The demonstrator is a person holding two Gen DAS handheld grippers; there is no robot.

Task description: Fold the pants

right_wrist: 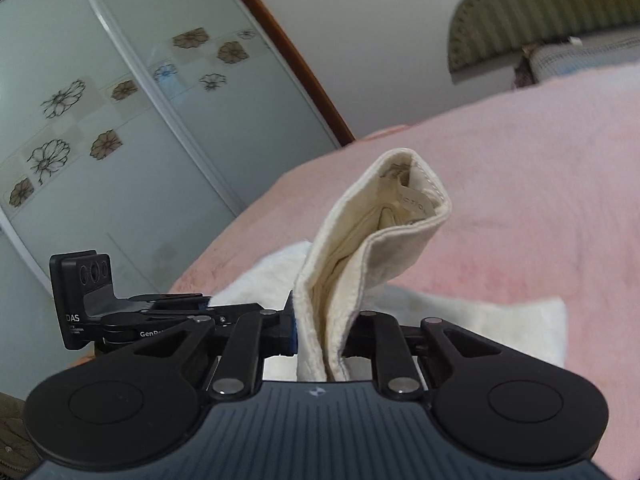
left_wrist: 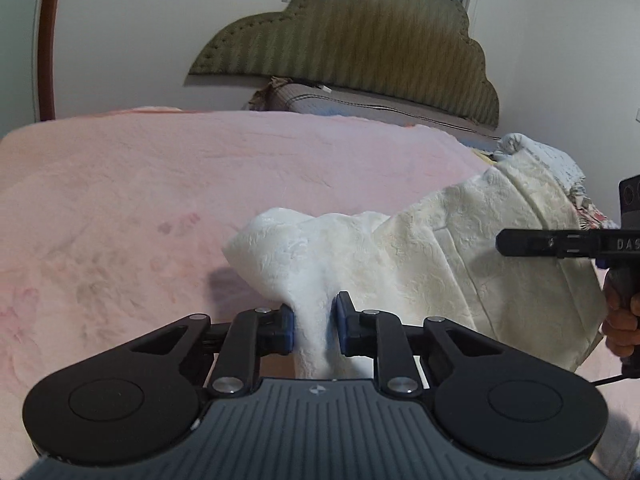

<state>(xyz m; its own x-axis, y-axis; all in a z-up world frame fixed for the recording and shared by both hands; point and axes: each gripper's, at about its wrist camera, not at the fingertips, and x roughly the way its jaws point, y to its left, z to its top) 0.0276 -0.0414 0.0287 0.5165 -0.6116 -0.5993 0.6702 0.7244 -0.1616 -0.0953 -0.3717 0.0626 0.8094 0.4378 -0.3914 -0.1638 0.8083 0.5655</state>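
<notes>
Both claws are gripping the cream pants (left_wrist: 420, 256) above the pink bed (left_wrist: 160, 200): the left claw (left_wrist: 314, 330) is pinching a bunched fold, the right claw (right_wrist: 320, 332) is clamping the waistband, lifted near the bed's edge

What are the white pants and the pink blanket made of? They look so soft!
The white pants look like thick woven cloth, maybe cotton: a raised, swirly pattern shows on a matte surface, and the hem has a stitched edge. The pink blanket looks like plush fleece: fuzzy, with brushed marks in the pile. Both are guesses from looks. Each tool, left and right, pinches the pants.
</notes>
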